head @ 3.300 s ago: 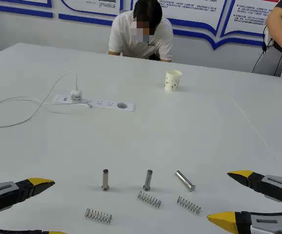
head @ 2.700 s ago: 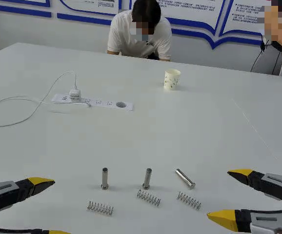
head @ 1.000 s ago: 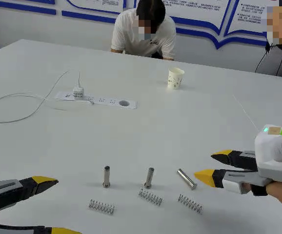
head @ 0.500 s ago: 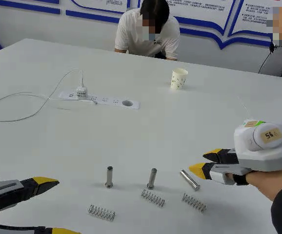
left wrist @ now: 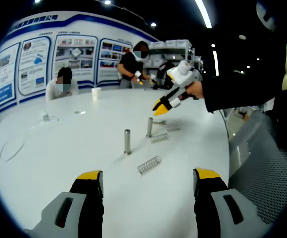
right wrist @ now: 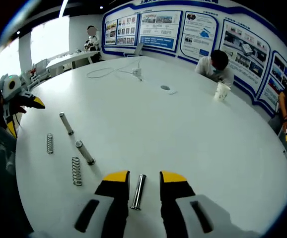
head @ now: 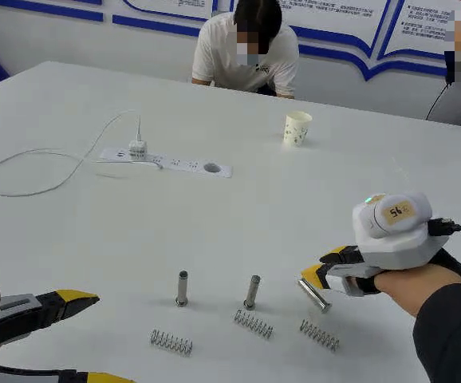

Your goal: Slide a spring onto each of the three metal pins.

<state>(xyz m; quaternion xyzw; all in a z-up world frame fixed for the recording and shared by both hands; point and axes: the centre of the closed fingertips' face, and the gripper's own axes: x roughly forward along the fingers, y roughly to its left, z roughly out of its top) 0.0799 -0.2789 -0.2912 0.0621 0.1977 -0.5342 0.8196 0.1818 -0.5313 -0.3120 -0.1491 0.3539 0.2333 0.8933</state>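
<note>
3 pins and 3 springs, all on the white table near its front edge, no spring on a pin.

Pins are plain polished steel rods with a wider collar at one end. Seen from the head view, the left pin and middle pin stand upright on the collar. The right pin lies flat on its side, angled.

Springs are short open-coil silver wire, all lying flat. One sits just in front of each pin without touching it: left spring, middle spring, right spring.

Right gripper: jaws apart, yellow tips straddling the lying right pin. The right gripper view shows a gap on both sides, so it is not clamped.

Left gripper: jaws wide apart and empty, low over the table, well to the left of the left pin.

Far side of the table:
- 1 power strip with 1 plug
- 1 white cable looping off to the left
- 1 paper cup, upright
- 1 seated person at the far edge
</note>
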